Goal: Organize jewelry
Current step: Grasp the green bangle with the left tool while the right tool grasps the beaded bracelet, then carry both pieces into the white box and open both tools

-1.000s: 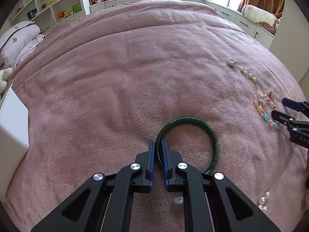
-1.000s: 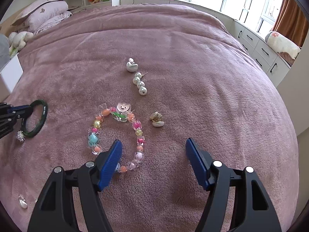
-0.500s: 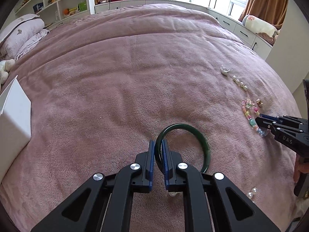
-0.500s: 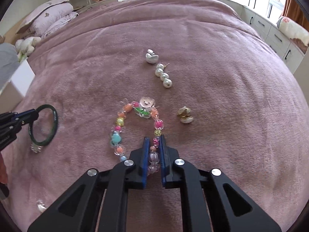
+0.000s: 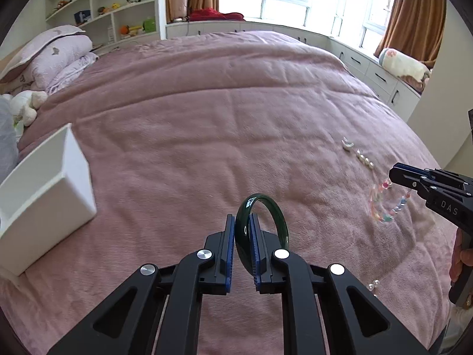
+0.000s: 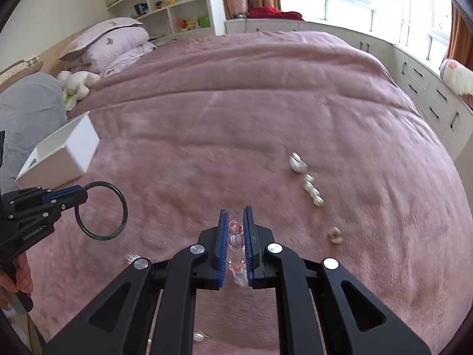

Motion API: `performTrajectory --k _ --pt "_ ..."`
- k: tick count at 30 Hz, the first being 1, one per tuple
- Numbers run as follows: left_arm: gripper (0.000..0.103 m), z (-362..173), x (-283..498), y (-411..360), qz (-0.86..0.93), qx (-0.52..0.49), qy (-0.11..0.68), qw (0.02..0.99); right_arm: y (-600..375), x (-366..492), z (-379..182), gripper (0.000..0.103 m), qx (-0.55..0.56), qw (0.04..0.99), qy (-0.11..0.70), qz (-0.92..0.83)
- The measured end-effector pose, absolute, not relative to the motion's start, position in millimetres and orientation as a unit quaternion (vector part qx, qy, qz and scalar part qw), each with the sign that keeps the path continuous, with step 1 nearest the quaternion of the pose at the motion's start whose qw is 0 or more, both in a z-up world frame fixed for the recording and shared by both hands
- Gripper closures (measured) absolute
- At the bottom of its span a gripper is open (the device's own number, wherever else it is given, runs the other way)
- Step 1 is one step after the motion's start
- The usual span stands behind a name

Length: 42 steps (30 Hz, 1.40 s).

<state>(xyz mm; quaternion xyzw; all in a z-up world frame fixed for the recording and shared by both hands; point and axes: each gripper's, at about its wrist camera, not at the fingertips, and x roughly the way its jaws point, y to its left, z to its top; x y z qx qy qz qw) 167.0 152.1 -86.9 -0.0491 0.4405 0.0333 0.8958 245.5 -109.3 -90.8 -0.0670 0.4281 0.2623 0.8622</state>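
Observation:
My left gripper (image 5: 242,220) is shut on a dark green bangle (image 5: 279,216) and holds it above the pink bedspread; the bangle also shows in the right wrist view (image 6: 102,210). My right gripper (image 6: 235,214) is shut on a colourful bead bracelet (image 6: 235,238), lifted off the bed; the bracelet hangs blurred from its tips in the left wrist view (image 5: 384,204). A white open box (image 5: 44,195) stands on the bed at the left, also seen in the right wrist view (image 6: 63,155).
On the bedspread lie a silver heart piece (image 6: 297,162), a row of pearls (image 6: 313,190), a small gold earring (image 6: 334,234), a sparkly stud (image 6: 131,257) and pearl earrings (image 5: 373,284). Pillows (image 5: 47,56) and a plush toy (image 5: 25,106) sit far left.
Both grippers have lifted their pieces off the bed: the bangle now stands upright in the left gripper, and the bead bracelet hangs from the right. Both views tilted up toward the box.

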Motion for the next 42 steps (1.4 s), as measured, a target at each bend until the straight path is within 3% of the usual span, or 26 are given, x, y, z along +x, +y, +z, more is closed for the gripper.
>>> performTrajectory --k 11,23,32,42 --pt "0.088 -41.3 120.9 250.0 0.108 -0.064 0.41 0.903 30.8 217.5 -32.9 0.092 -0.095 0.849 0.384 0.351" --pt "0.088 -14.2 80.3 395.6 0.196 -0.106 0.384 0.896 200.9 199.2 -7.8 0.092 -0.127 0.823 0.355 0.425" --pt "0.088 -10.9 79.6 480.9 0.25 -0.114 0.385 0.881 307.3 205.4 -13.5 0.092 -0.106 0.801 0.368 0.459" --pt "0.087 -65.7 100.0 530.0 0.274 -0.153 0.419 0.852 369.8 218.7 -75.7 0.092 -0.106 0.786 0.416 0.444"
